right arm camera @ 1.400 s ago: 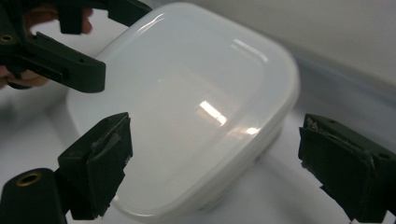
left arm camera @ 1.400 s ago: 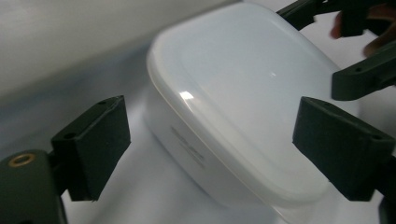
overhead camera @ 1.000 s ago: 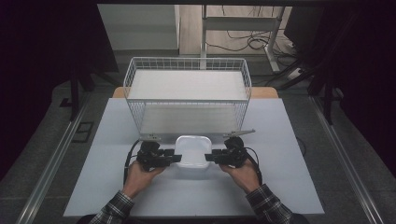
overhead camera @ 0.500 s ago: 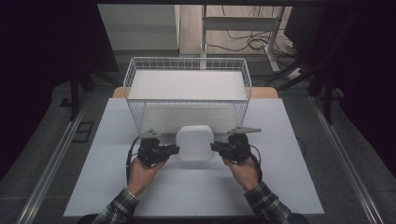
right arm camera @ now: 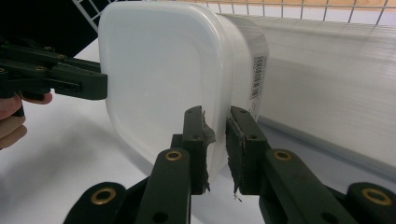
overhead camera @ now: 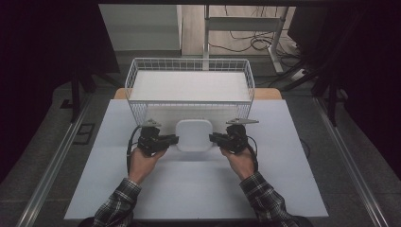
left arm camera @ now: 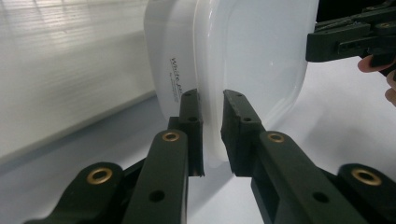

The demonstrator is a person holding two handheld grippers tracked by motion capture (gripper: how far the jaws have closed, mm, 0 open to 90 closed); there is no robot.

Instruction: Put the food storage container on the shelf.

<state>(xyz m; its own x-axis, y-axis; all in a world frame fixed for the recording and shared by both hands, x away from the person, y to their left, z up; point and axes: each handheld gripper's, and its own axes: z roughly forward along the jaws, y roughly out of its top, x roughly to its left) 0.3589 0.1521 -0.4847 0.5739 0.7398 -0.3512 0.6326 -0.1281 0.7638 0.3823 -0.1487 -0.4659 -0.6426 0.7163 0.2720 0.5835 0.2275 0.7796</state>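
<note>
Between my two grippers, near the middle of the counter point(overhead camera: 189, 189), a white plastic container point(overhead camera: 193, 135) is tipped up on edge, its broad face turned toward me. It stands just in front of the near wall of the white wire basket point(overhead camera: 142, 80); whether it touches the wire I cannot tell. My left gripper point(overhead camera: 173, 139) is clamped on the container's left rim: in the left gripper view the rim point(left arm camera: 212, 116) runs down between my two black jaws, which pinch it from both sides, and small print shows on the container's side wall. My right gripper point(overhead camera: 213, 138) grasps the opposite rim the same way; in the right gripper view the jaws squeeze the edge point(right arm camera: 217, 135), and a barcode label point(right arm camera: 257, 77) sits on the side wall beyond them. Each gripper view also catches the other gripper holding the far side of the container. Farther out, the basket sits at the far edge of the counter, with a white ribbed panel point(overhead camera: 189, 85) lying inside it. My plaid sleeves point(overhead camera: 265, 201) come in from the near edge.
</note>
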